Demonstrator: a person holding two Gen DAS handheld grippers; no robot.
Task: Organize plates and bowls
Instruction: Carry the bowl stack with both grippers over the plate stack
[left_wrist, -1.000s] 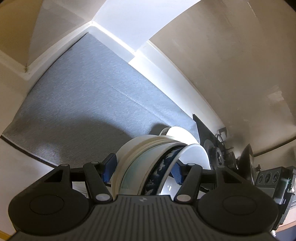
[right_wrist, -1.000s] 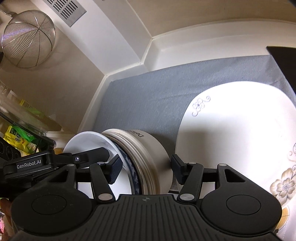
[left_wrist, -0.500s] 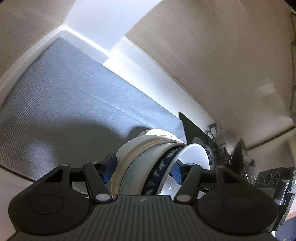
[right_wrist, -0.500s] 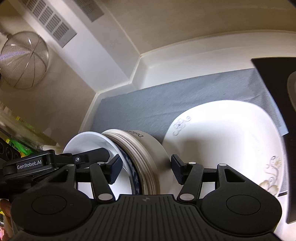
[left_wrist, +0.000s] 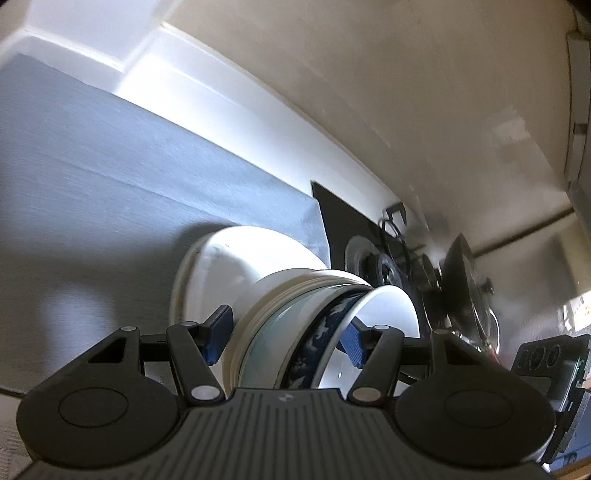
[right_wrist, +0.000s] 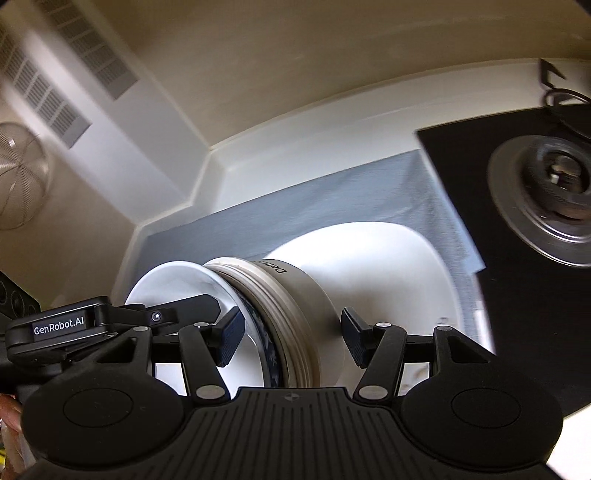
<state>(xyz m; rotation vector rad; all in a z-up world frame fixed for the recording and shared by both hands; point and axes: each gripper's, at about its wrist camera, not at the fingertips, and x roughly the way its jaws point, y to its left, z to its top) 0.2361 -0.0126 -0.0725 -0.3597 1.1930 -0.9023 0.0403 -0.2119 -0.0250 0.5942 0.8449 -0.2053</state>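
Both grippers tilt downward over the white plate (right_wrist: 388, 266). The left gripper (left_wrist: 282, 338) and right gripper (right_wrist: 291, 338) each clamp the stack of bowls (left_wrist: 291, 332) held on edge.

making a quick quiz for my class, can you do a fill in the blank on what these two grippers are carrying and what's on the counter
Both grippers clamp one nested stack of ____.
The outermost one in the stack is cream, and the one next to it has a ____ patterned rim.
The white plate lies on a ____ mat.
Beside the mat is a black ____ with a burner.

Missing words: bowls; blue; grey; stove
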